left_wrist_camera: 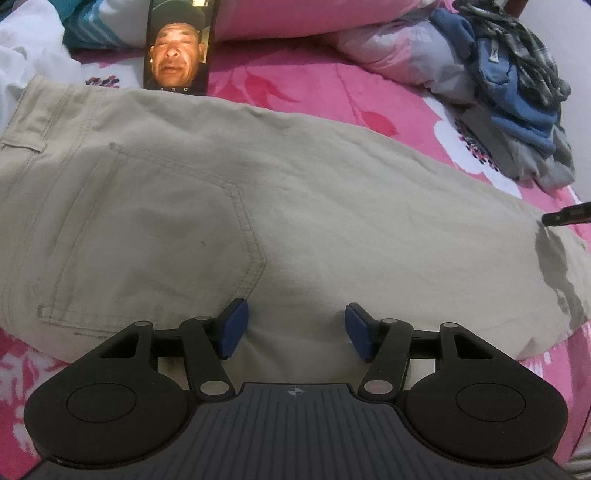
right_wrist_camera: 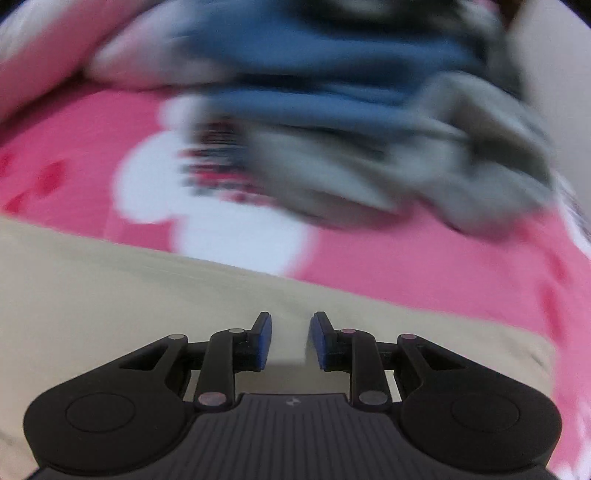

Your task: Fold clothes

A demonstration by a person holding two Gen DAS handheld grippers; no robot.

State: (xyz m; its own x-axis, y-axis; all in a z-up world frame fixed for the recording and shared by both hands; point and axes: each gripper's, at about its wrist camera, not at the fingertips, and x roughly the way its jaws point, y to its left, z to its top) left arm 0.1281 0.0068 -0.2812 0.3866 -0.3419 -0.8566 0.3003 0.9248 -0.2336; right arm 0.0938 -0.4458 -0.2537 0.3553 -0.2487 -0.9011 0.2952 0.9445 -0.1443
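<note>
Fabric: khaki, a thin woven cloth; we see the trousers (left_wrist_camera: pixel 295 206) spread flat across the bed (left_wrist_camera: pixel 369 92), a stitched back pocket (left_wrist_camera: pixel 159 240) facing up.
Look of the trousers: lightly creased, seams showing towards the waist at the left of the left wrist view, a darker greyish patch near their right end.
Where they lie: across the middle of the pink flowered bed cover, their near edge close to the bed's near side.
Left hand-held gripper (left_wrist_camera: pixel 296 330): we find its blue pads held well apart just above the cloth beside the pocket's point, gripping nothing.
Right hand-held gripper (right_wrist_camera: pixel 290 341): jaws set at a narrow gap over the trousers' edge, nothing pinched between them; we cannot tell whether the tips touch the cloth.
Only the left wrist view shows: the whole garment, a phone (left_wrist_camera: pixel 177 48) propped at the far side with a video call on its screen, a pink pillow (left_wrist_camera: pixel 295 16), and the tip of the other tool at the right edge.
Only the right wrist view shows: a blurred close look at the clothes pile (right_wrist_camera: pixel 351 129), blue and grey, beyond the trousers' far edge on the pink cover.
</note>
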